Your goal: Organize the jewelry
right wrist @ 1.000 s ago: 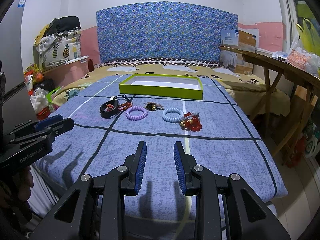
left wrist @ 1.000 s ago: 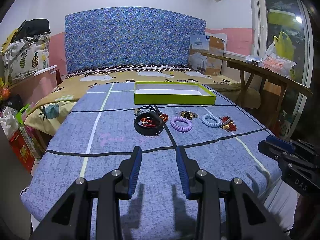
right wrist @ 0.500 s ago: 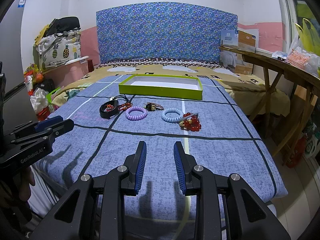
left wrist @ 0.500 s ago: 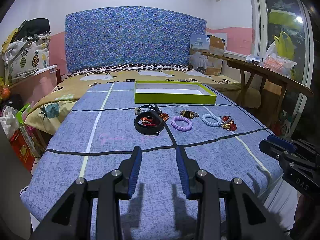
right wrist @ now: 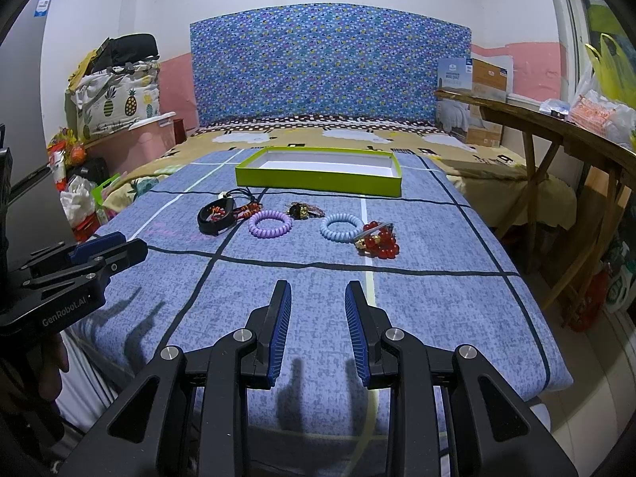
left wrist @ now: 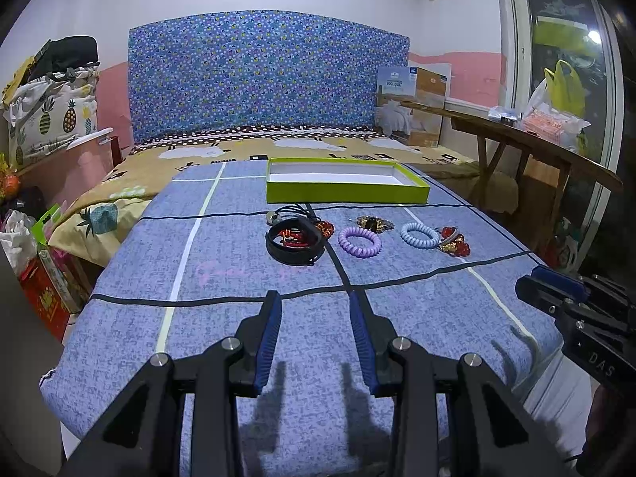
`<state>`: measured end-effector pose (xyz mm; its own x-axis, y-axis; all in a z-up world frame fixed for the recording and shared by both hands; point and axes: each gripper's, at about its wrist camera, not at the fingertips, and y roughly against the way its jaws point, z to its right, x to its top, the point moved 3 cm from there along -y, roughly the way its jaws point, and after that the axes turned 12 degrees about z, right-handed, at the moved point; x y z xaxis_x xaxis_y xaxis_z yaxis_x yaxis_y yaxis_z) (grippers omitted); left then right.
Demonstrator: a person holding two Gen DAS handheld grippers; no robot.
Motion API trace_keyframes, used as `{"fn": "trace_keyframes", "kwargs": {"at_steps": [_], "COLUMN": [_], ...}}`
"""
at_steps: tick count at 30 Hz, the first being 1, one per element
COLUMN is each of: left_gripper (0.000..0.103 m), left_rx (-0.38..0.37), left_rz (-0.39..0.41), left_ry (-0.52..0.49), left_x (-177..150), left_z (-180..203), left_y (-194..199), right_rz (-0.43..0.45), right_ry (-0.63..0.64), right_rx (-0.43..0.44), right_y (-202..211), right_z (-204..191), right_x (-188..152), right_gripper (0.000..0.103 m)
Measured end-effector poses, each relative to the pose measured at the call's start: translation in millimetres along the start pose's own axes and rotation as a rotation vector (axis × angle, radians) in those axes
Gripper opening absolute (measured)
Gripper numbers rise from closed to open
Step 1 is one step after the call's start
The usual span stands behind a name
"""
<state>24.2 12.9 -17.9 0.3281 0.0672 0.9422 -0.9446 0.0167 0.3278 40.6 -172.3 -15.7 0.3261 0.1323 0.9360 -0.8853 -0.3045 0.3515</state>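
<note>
A row of jewelry lies across the blue bedspread: a black band (left wrist: 293, 243) (right wrist: 214, 217) with red beads inside, a purple coil ring (left wrist: 359, 241) (right wrist: 270, 223), a gold and dark clip (left wrist: 373, 223) (right wrist: 303, 210), a pale blue coil ring (left wrist: 419, 235) (right wrist: 342, 227) and a red bead bracelet (left wrist: 455, 243) (right wrist: 377, 243). Behind them stands an empty lime-green tray (left wrist: 346, 194) (right wrist: 318, 183). My left gripper (left wrist: 316, 306) and right gripper (right wrist: 318, 296) hover open near the bed's front edge, well short of the jewelry, nothing between their fingers.
The bedspread (left wrist: 222, 278) covers the bed's near end; a patterned blue headboard (right wrist: 330, 67) stands at the back. A wooden bench (right wrist: 548, 127) with bags runs along the right. Bags and boxes (left wrist: 43, 278) crowd the floor at left.
</note>
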Motion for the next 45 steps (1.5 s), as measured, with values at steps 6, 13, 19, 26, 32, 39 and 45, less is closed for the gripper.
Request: {"fn": "trace_keyframes", "kwargs": {"at_steps": [6, 13, 19, 26, 32, 39, 45], "left_gripper": [0.037, 0.037, 0.037, 0.037, 0.037, 0.037, 0.037], "left_rx": [0.001, 0.001, -0.003, -0.006, 0.003, 0.040, 0.071], "left_rz": [0.000, -0.003, -0.005, -0.022, -0.052, -0.090, -0.136], "left_ry": [0.001, 0.000, 0.000, -0.002, -0.004, 0.007, 0.026], "left_x": [0, -1, -2, -2, 1, 16, 25], "left_z": [0, 0, 1, 3, 0, -16, -29], "left_y": [0, 0, -1, -7, -23, -56, -87], "right_rz": [0.002, 0.000, -0.005, -0.016, -0.027, -0.036, -0.097], "right_ry": [-0.001, -0.001, -0.004, -0.009, -0.010, -0.036, -0.079], "right_rx": [0.000, 0.001, 0.001, 0.004, 0.001, 0.004, -0.003], "right_y": [1, 0, -2, -8, -19, -44, -80], "right_z": [1, 1, 3, 3, 8, 24, 45], "right_x": [0, 0, -2, -4, -1, 16, 25], "right_gripper": [0.029, 0.029, 0.029, 0.029, 0.029, 0.029, 0.029]}}
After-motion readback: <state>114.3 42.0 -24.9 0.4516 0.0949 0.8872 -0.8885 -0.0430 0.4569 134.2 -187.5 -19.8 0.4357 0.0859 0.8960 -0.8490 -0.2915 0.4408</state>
